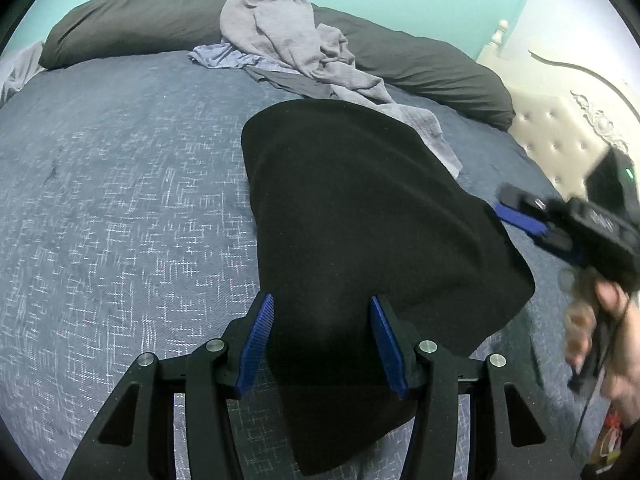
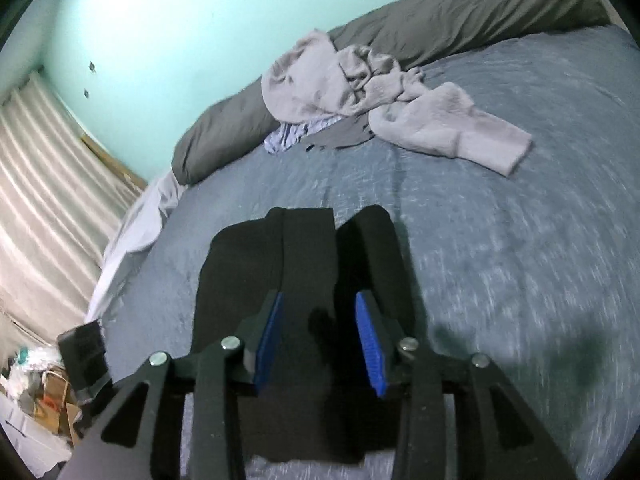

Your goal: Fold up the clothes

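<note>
I judge the job about half done on one piece and not begun on the rest. The black garment (image 1: 360, 220) lies in the middle of the bed (image 1: 120, 200), already doubled into a long dark shape; in the right wrist view it shows as two dark bands side by side with a strip of cover between them at their far end, so at least one more fold looks due. I cannot tell what kind of garment it is.

My left hand-held gripper (image 1: 322, 344) stands half spread, blue pads either side of the cloth's near part and, as far as I can see, not pinching it: I read it as released. My right hand-held gripper (image 2: 320, 336) is also parted, with the cloth beneath and nothing pressed between the pads; the view is blurred. From the left wrist view it sits at 3 o'clock of the garment, just beside its edge, my hand (image 1: 608, 320) behind it.

Still to fold: the grey pile (image 1: 288, 44) at 12 o'clock, against the dark pillows (image 1: 132, 24), with a bluish piece (image 1: 224, 58) and a dark grey one under it. A grey sleeve runs down to touch the garment's far edge.

Open room is widest from 7 to 10 o'clock, bare cover well clear of everything. At 2 o'clock the headboard (image 1: 560, 136) closes in, and in the right wrist view the bed drops off at 8 o'clock toward clutter (image 2: 40, 392) on the floor.
</note>
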The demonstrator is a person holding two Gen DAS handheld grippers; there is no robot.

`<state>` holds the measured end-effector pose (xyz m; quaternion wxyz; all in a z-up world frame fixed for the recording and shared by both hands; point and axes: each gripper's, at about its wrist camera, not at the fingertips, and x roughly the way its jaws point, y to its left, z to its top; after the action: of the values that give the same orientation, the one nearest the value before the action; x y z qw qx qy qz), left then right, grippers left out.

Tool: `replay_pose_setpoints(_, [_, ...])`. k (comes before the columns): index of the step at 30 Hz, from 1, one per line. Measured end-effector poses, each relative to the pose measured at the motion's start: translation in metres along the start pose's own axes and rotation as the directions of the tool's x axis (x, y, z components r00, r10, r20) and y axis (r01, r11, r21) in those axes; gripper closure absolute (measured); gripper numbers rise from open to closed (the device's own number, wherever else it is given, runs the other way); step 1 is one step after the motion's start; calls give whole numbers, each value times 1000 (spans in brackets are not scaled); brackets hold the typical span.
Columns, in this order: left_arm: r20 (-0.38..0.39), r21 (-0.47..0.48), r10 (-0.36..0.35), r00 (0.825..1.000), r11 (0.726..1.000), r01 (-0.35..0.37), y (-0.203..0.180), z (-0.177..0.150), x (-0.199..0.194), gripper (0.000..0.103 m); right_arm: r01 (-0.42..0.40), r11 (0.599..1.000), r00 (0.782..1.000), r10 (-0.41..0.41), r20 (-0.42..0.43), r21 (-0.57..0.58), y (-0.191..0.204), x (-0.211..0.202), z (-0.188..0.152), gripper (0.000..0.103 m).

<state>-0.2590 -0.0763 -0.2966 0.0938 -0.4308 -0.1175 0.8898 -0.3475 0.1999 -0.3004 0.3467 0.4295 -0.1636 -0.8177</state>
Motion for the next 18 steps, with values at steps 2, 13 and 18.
replay_pose_setpoints(2, [0,5,-6,1000,1000,6,1,-1,0,49,-5,1000,999,5,-43,19,-3,18,10,61])
replay_pose_setpoints(13, [-6,29,-31,1000,999,31,7,-2,3,47,-86,995,989,90,-113,42,-4,71,42,72])
replay_pose_setpoints(18, [-3,19,-29,1000,999,29,7,-3,3,46,-120,993,992,120,36,6,6,36,35,100])
